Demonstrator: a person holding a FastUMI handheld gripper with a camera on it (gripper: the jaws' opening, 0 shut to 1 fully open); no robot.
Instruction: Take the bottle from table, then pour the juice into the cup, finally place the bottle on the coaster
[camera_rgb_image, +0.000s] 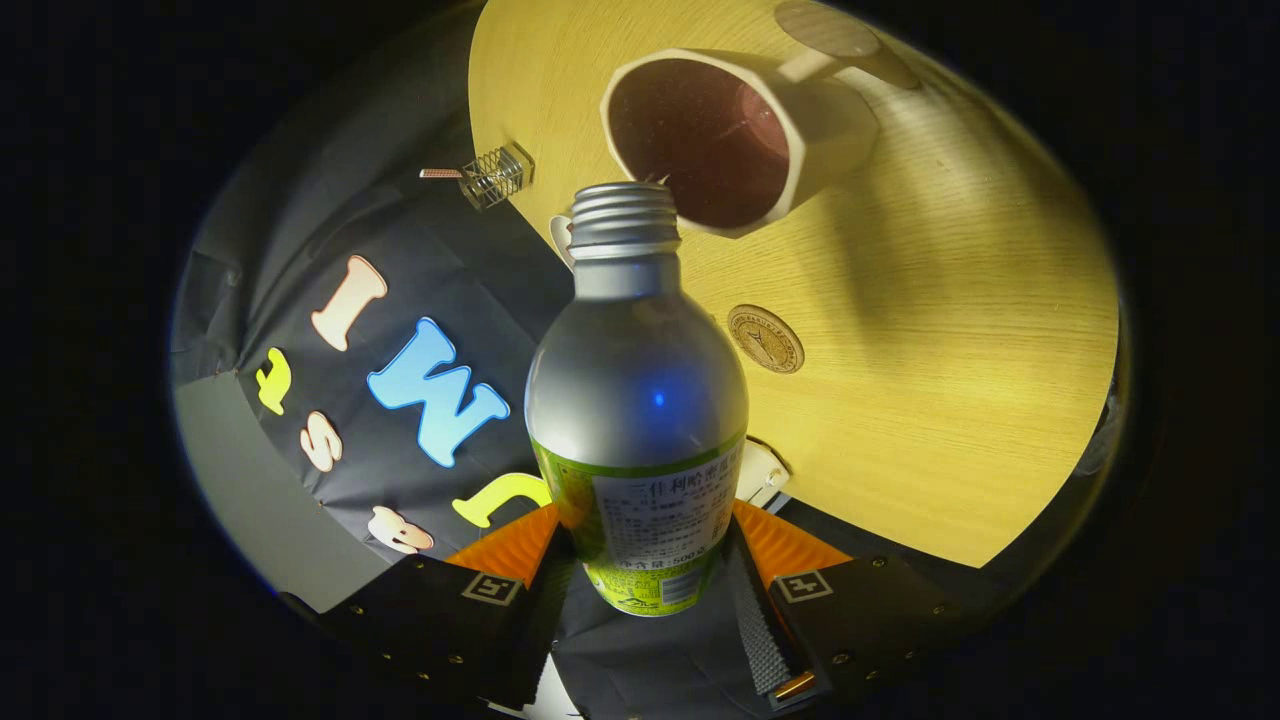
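Fingers (648, 575) clamp the label end of the metal bottle (637, 400), one on each side. Bottle's threaded, uncapped neck points to 12 o'clock, its mouth at the rim of the cup (730, 140). Cup interior looks dark red. Round coaster (765, 339) lies on the tabletop (950, 350), at 2 o'clock from bottle's shoulder.

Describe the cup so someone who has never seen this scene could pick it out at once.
On the light wooden table, look just beyond the mouth of the silver bottle held in the claw. The cup is pale, faceted and handled, with a dark reddish inside, unlike the flat round coaster nearby.
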